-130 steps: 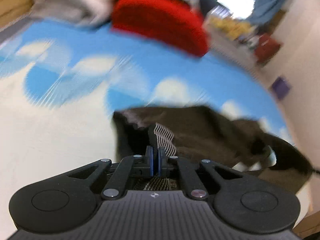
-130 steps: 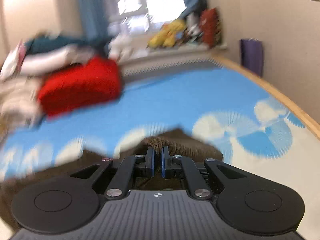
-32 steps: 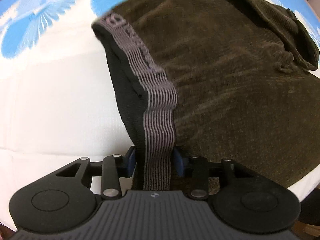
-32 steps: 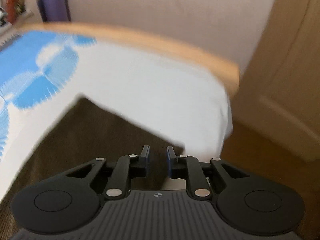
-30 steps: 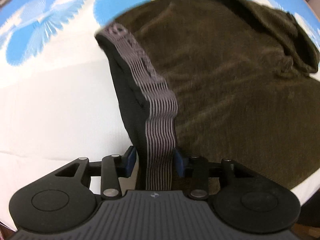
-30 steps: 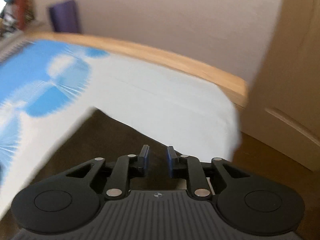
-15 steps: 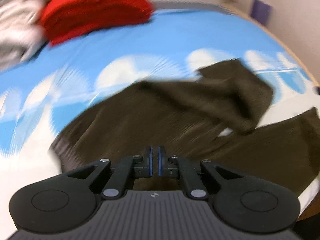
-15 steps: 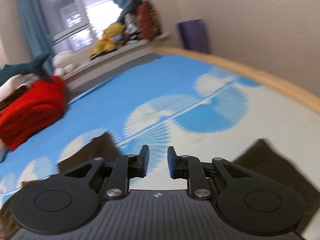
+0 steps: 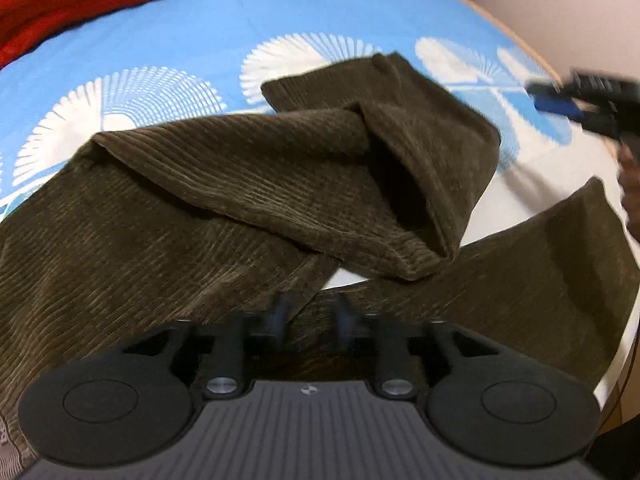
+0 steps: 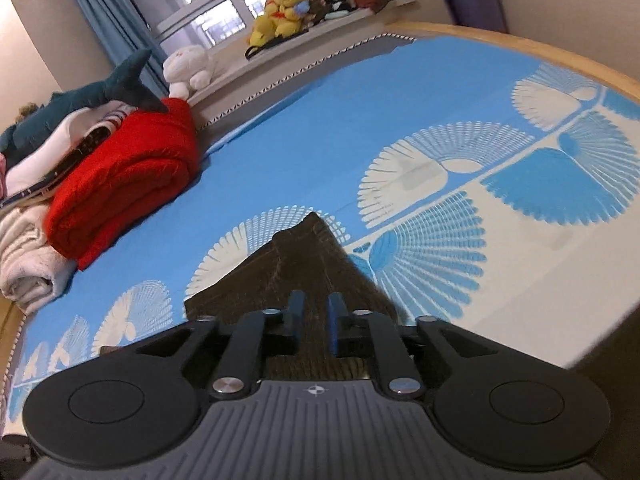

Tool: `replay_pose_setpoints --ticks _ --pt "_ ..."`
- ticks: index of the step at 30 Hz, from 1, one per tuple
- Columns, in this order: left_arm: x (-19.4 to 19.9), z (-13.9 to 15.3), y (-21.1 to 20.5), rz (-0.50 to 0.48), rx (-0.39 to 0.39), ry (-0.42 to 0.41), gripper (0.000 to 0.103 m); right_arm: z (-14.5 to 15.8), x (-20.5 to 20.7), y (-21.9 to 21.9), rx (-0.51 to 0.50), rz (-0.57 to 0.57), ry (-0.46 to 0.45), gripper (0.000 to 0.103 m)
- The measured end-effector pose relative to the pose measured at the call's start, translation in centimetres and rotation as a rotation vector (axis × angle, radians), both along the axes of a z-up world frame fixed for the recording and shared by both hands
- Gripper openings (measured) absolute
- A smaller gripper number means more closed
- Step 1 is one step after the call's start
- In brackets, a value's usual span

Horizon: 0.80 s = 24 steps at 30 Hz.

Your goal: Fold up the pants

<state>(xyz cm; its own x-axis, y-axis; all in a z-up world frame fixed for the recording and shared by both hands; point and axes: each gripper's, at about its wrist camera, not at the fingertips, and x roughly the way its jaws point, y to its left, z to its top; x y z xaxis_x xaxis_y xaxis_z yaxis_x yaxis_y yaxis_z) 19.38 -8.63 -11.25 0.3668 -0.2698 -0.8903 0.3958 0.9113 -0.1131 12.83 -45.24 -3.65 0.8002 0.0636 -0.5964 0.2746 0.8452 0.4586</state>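
Garment: brown corduroy pants [image 9: 208, 184] lie crumpled on the bed [image 9: 320, 8], one leg [image 9: 400, 140] doubled back over the body of the cloth, the other leg [image 9: 532, 264] splayed toward the bed's near right corner
Left claw: the left claw [image 9: 310, 316] hangs over the crotch area, jaws opening, nothing pinched; cloth lies under the tips, not between them
Right claw: the right claw [image 10: 314, 312] sits over the far end of the doubled leg [image 10: 304, 264], jaws opening, spread a little, no cloth pressed between the pads; in the left view it shows blurred at the right edge [image 9: 584, 104]
Step in hand (judged): straightening the legs before any fold; neither leg lies flat or parallel
Doing it well: take the doubled leg at its hem corner, single layer if possible, and draw it out along the bed until the ribs run straight; hold the waist end down with the other claw so the whole garment does not slide
Risk (judged): corduroy drags on the sheet; a deep bite may pick up the sheet as well
Edges: the splayed leg reaches the bed's near right edge and could slip off if pulled that way
Open room: wide bare sheet toward the bed's far right corner; the far left corner is taken by a red blanket [image 10: 124, 176] and stacked linen [image 10: 28, 256]
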Motion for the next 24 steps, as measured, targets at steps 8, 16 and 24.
replay_pose_setpoints --ticks 8,16,24 --pt "0.8 -2.0 -0.5 -0.003 0.03 0.034 0.039 -3.7 8.0 0.0 -0.051 0.046 0.074 0.049" --pt "2.1 -3.6 -1.0 0.006 0.083 0.029 0.015 -7.8 13.2 0.0 -0.065 0.092 0.163 0.051" --pt "3.3 -3.0 0.0 0.049 0.063 0.049 0.003 -6.4 13.6 1.5 -0.146 0.202 0.089 0.009"
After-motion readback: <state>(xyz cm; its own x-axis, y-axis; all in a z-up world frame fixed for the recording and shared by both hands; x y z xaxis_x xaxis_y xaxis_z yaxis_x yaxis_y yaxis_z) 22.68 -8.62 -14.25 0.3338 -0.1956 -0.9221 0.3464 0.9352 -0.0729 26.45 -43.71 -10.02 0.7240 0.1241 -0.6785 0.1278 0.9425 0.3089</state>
